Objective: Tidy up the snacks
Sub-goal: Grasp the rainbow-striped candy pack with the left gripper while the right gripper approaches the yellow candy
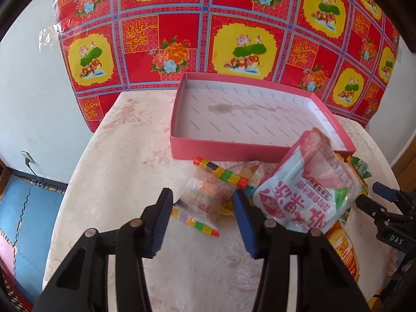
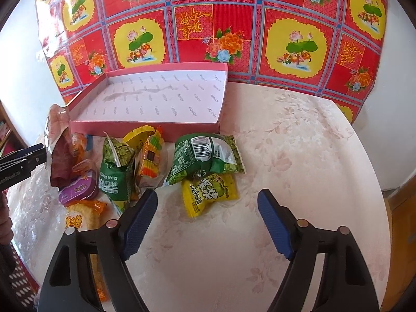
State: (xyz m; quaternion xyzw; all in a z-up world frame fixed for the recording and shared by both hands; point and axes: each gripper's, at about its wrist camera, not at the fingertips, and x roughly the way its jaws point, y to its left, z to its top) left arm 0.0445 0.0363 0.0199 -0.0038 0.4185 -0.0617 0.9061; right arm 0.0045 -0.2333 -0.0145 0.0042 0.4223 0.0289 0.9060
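1. Left gripper tongs are spread wide and grasp nothing. A pink-and-white pouch stands tilted, just outside its right finger.
2. Right gripper tongs are likewise released, over the tablecloth.
3. Every snack lies heaped just before the pink box, which is empty, so sorting seems barely begun.
4. The green packet and yellow packet show only in the right view, the clear candy bag only in the left.
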